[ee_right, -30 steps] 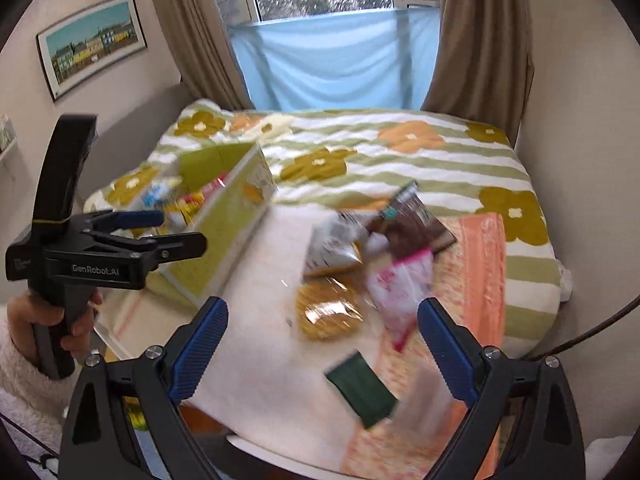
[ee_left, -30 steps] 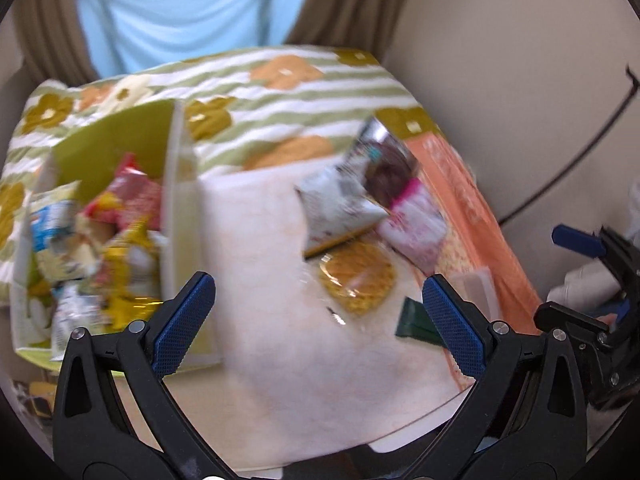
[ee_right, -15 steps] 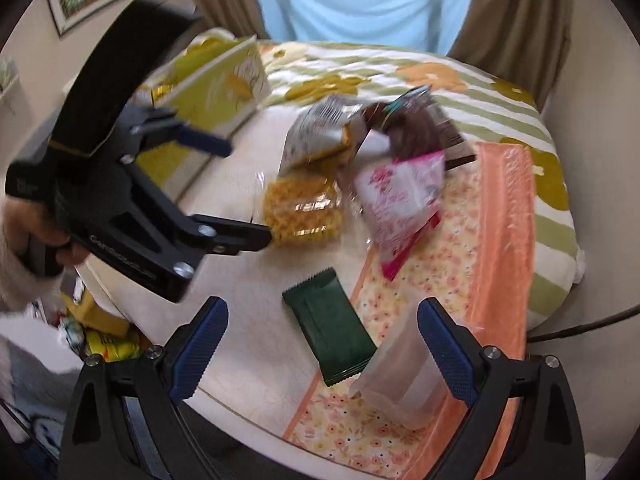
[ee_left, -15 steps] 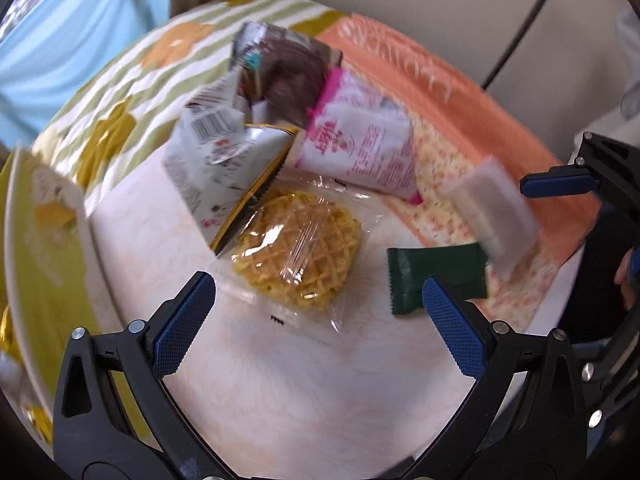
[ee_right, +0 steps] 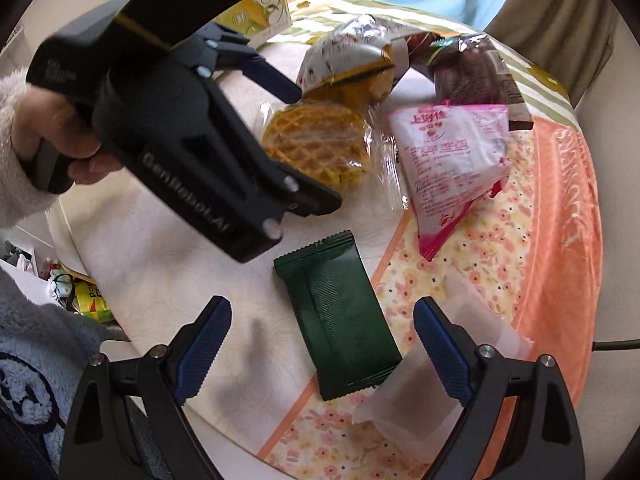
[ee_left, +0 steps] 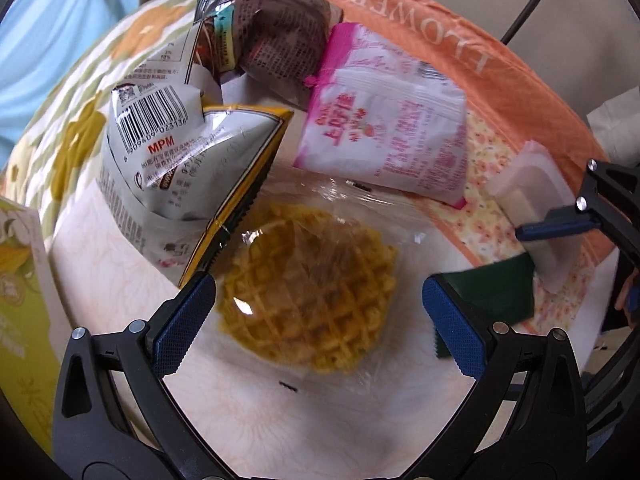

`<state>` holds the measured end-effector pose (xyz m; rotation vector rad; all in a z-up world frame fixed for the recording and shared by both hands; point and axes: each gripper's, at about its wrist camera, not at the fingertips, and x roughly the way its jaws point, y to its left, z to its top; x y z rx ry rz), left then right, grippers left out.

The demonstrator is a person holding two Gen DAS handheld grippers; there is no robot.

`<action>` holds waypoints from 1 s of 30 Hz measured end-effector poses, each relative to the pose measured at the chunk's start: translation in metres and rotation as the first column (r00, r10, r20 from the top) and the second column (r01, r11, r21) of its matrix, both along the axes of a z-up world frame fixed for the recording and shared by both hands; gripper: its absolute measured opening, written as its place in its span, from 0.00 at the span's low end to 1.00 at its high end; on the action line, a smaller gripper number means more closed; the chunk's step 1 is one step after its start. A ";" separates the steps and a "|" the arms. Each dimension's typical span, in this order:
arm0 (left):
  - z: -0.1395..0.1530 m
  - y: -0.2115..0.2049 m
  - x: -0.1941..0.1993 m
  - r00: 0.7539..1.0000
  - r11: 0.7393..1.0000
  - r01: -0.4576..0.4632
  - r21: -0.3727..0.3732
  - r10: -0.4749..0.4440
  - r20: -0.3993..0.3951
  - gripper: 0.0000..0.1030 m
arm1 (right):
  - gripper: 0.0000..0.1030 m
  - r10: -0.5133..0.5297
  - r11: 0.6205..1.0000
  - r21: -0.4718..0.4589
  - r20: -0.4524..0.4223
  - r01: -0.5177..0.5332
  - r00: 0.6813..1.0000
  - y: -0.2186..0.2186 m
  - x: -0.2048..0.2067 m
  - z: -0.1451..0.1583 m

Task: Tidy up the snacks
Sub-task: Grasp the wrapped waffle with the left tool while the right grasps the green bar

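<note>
Both claws are working over snacks on the desk: my left claw (ee_left: 320,320) is hovering wide open around the wrapped waffle (ee_left: 308,296), my right claw (ee_right: 322,344), jaws just narrowing yet gripping nothing, is straddling the green packet (ee_right: 340,316).

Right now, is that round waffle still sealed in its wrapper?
Seemingly sealed: the waffle lies flat inside its clear wrapper, with no visible tear or opening.

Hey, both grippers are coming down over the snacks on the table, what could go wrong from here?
The left gripper, open, straddles the round waffle in clear wrap; the slack film may slip from the pads. The silver-and-yellow chip bag overlaps that wrap and might get dragged. The right gripper, its jaws just narrowing with nothing pressed, frames the flat dark green packet; the clear plastic packet beside it could get pinched too.
</note>
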<state>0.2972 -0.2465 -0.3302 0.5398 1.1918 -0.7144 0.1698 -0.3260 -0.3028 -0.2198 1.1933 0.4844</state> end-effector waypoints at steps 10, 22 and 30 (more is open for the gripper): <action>-0.018 -0.007 0.004 1.000 0.998 0.024 0.051 -0.024 -0.001 0.94 | 0.77 0.036 0.999 -0.036 -0.024 -0.037 0.999 0.004 0.007 -0.014; -0.009 0.006 -0.004 1.000 0.999 -0.018 0.048 0.018 -0.006 0.77 | 0.73 0.082 0.996 -0.045 -0.009 -0.083 0.997 0.009 0.015 -0.023; -0.008 0.019 -0.012 0.996 0.995 -0.087 0.056 0.088 -0.010 0.76 | 0.46 0.131 0.989 -0.074 0.028 -0.128 0.991 0.010 -0.009 -0.022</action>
